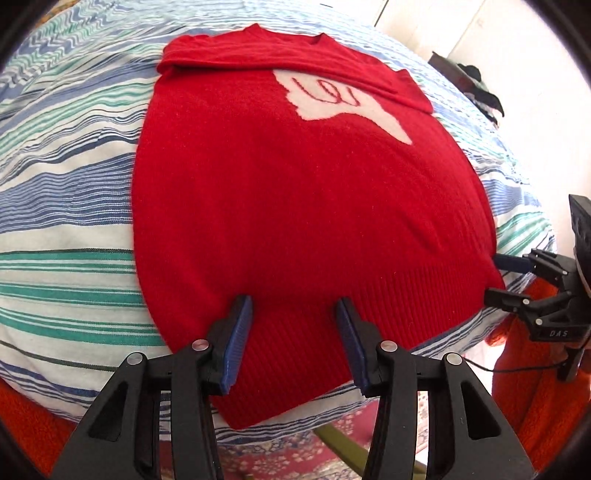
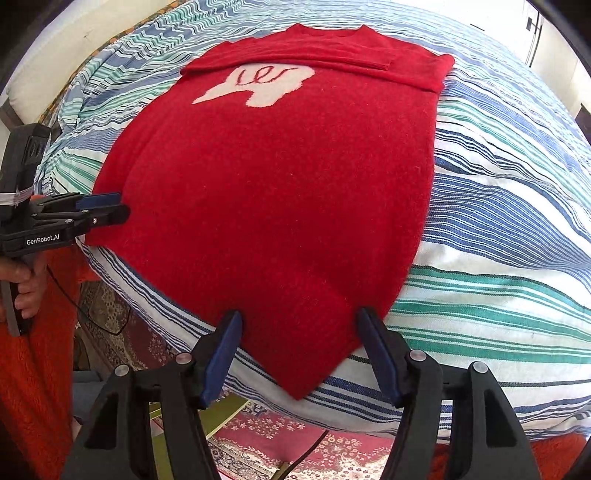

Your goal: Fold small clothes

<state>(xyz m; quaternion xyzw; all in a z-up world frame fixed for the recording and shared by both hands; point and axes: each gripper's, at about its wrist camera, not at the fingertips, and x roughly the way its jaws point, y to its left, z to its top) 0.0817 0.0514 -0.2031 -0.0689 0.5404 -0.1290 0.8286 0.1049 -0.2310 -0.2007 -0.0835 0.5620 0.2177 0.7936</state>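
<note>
Red sweater (image 1: 295, 206) lies flat, front up, on a striped bedspread (image 1: 66, 206), sleeves already folded across the chest above the white motif (image 1: 343, 99). Everything below is placed rel. to the sweater.

Left gripper (image 1: 293, 332) hangs over the ribbed hem (image 1: 295, 354), near the hem's left-hand corner. Its fingers (image 1: 236, 343) stand roughly half open w/ hem fabric showing between them, but the pads don't press on it, so nothing is held. In the right wrist view the same tool sits at the sweater's left edge, a hand (image 2: 22, 288) on its handle.

Right gripper (image 2: 301, 350) is over the opposite hem corner (image 2: 299, 391), which points toward the camera at the bed's edge. Fingers (image 2: 376, 354) are a bit wider than half open, straddling the corner, no grip visible.

Handling, as I judge it: soft fuzzy knit, light, limp, w/ no stiffness, so it'll sag and drape from wherever it's pinched. Fibres should grip the pads ok, not slippery. Not fragile, though a hard tug could stretch the knit. Ribbed hem is the thickest, firmest band, so best place to hold: one pinch at each bottom corner, both layers together, then lift evenly toward the collar (image 2: 325, 33). Uneven lift prob. skews the fold or drags the tucked sleeves out.
</note>
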